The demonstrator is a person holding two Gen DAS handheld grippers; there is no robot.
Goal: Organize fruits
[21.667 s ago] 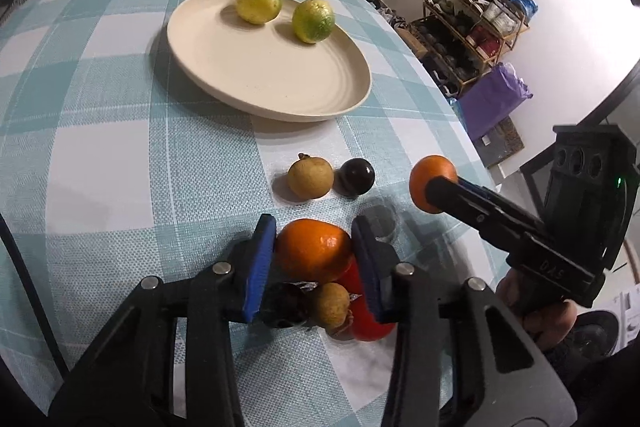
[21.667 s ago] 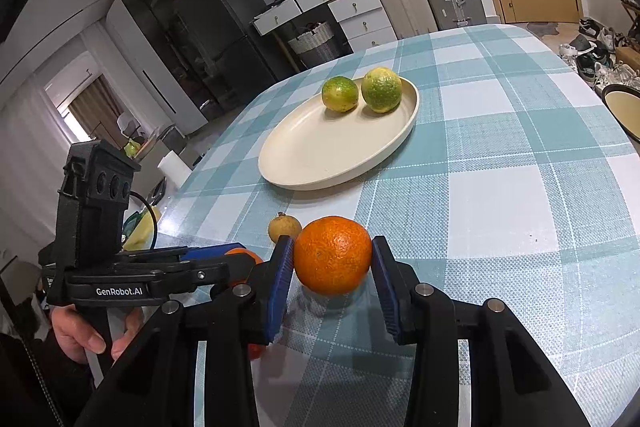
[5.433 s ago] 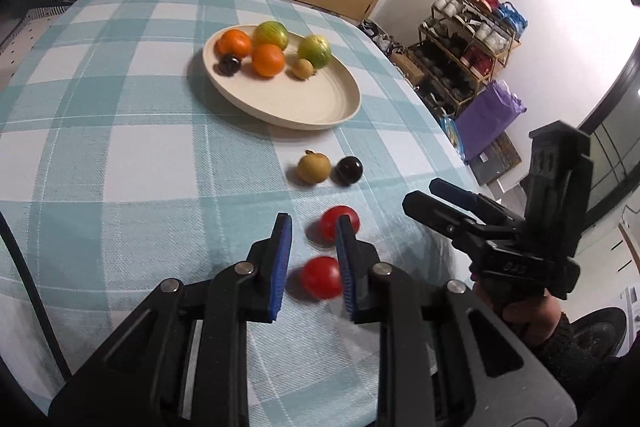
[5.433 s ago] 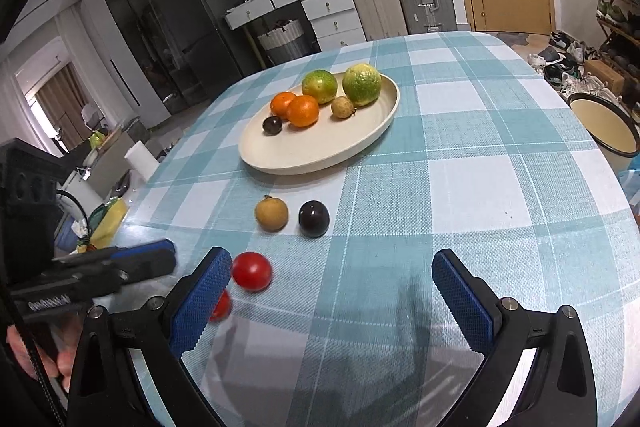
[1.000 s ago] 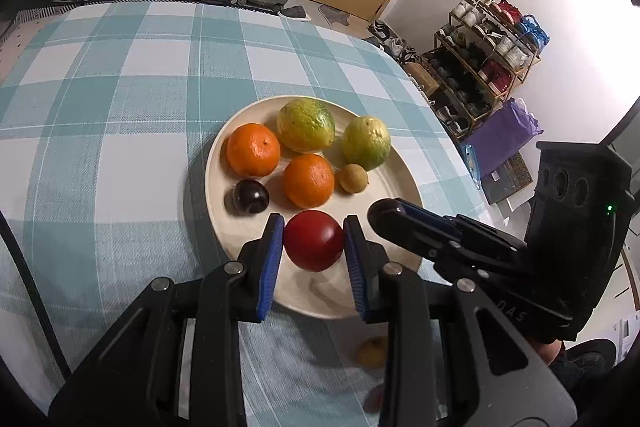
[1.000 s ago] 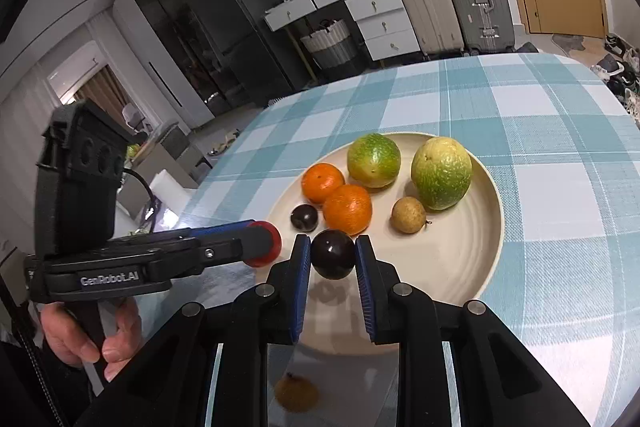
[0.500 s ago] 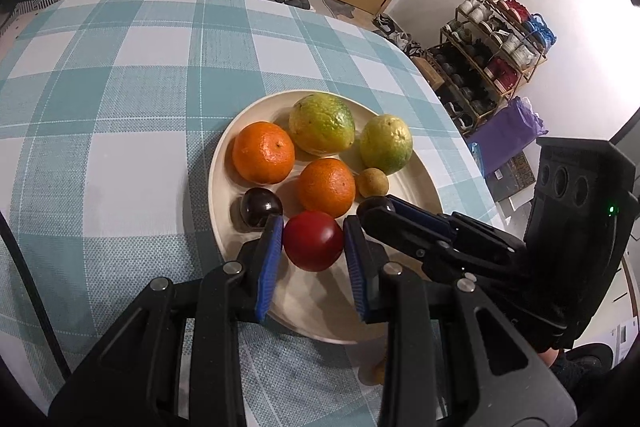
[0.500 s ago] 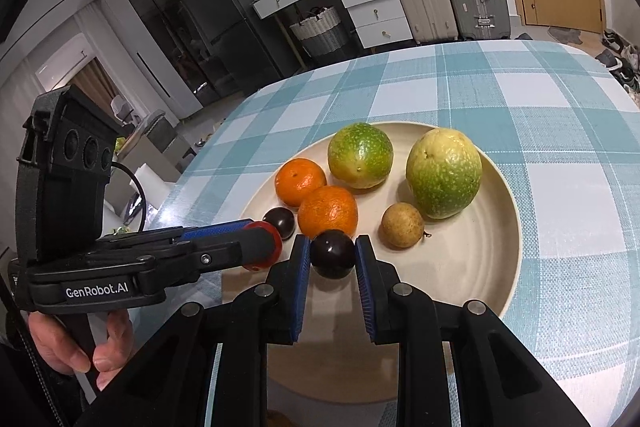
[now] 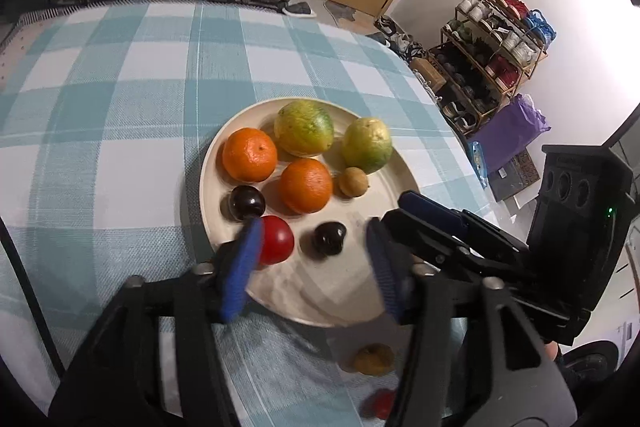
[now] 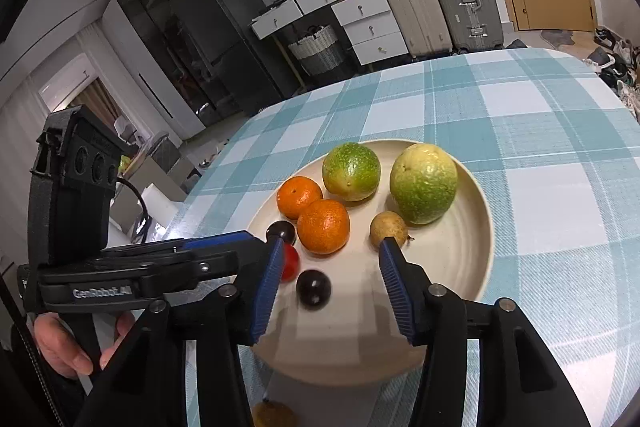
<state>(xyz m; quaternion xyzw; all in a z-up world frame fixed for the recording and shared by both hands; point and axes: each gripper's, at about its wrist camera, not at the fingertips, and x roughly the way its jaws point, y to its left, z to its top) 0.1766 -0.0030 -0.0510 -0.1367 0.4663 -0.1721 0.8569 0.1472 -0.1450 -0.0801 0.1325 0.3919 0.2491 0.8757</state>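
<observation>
Fruits sit on plate [image 9: 208, 163]. Only left wrist view shows red tomato [image 9: 382, 403] off-plate, near brown fruit [image 9: 374, 359]. Left gripper [image 9: 314, 269] jaws wide, empty, tomato [image 9: 276, 245] beside left pad. Right gripper [image 10: 326, 285] wide, empty, dark plum [image 10: 313, 288] between.

I read "GenRobot.AI" in white on the side of the left gripper [image 10: 256, 247]. I can make out no other lettering.

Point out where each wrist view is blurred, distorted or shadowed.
Left wrist view: the left gripper's blue fingers are smeared by motion blur, while the plate stays fairly sharp. Right wrist view: crisp throughout; the right gripper throws soft shadows on the plate. Both views: fisheye curves the checked tablecloth, with dark vignette corners.
</observation>
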